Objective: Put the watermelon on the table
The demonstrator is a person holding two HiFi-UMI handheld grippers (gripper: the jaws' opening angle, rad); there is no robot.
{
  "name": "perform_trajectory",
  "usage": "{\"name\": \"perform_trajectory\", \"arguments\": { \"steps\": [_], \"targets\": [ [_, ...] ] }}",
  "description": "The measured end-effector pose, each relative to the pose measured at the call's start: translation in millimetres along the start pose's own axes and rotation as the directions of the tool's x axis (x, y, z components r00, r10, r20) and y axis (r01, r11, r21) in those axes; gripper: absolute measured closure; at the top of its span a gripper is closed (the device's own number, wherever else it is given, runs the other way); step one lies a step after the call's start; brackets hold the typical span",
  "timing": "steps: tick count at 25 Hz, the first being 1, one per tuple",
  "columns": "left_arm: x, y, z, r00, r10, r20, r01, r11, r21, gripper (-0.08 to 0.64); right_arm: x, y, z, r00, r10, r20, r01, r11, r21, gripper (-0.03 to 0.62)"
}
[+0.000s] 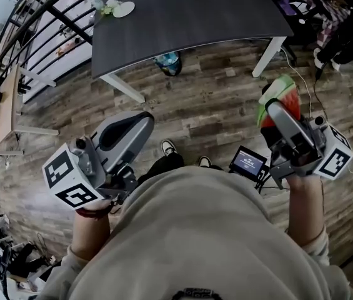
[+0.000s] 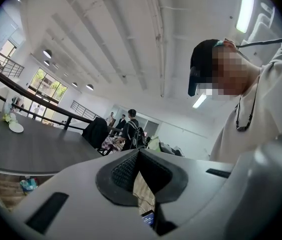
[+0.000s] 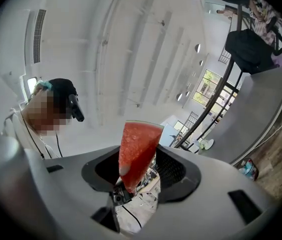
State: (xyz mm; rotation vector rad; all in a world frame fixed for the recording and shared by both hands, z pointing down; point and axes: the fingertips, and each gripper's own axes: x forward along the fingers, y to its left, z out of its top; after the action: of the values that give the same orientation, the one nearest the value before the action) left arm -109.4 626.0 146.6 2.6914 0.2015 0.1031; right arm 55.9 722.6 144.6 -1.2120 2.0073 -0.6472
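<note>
A wedge of watermelon (image 1: 280,95), red flesh with a green rind, is clamped in my right gripper (image 1: 276,110) at the right of the head view, above the wooden floor. In the right gripper view the red wedge (image 3: 137,151) stands up between the dark pads (image 3: 173,171), and the right gripper (image 3: 140,170) is shut on it. The dark table (image 1: 188,11) lies ahead at the top of the head view, some way beyond both grippers. My left gripper (image 1: 132,129) hangs at the lower left, shut and empty; its pads meet in the left gripper view (image 2: 140,156).
A white plate with flowers (image 1: 123,8) sits on the table's far left corner. A blue object (image 1: 168,62) lies under the table between white legs (image 1: 268,56). A small black screen device (image 1: 248,161) rests on the floor. A railing runs along the left; chairs stand at top right.
</note>
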Motion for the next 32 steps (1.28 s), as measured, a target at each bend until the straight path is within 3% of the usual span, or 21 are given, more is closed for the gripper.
{"name": "perform_trajectory", "arguments": {
  "steps": [15, 21, 28, 32],
  "targets": [
    [53, 67, 39, 0.983, -0.185, -0.009, 0.185, 0.983, 0.002, 0.560, 12, -26, 49, 0.985, -0.148, 0.087, 0.158, 0.982, -0.109, 0.394],
    [55, 96, 35, 0.982, -0.188, -0.007, 0.188, 0.982, -0.020, 0.558, 21, -42, 50, 0.980, -0.162, 0.115, 0.174, 0.979, -0.105, 0.394],
    [39, 143, 54, 0.979, -0.201, 0.020, 0.201, 0.979, -0.028, 0.560, 73, -51, 48, 0.980, -0.172, 0.097, 0.184, 0.974, -0.132, 0.394],
    [22, 182, 53, 0.984, -0.174, -0.037, 0.175, 0.984, 0.017, 0.560, 117, -59, 42, 0.980, -0.185, 0.076, 0.194, 0.971, -0.143, 0.393]
  ]
}}
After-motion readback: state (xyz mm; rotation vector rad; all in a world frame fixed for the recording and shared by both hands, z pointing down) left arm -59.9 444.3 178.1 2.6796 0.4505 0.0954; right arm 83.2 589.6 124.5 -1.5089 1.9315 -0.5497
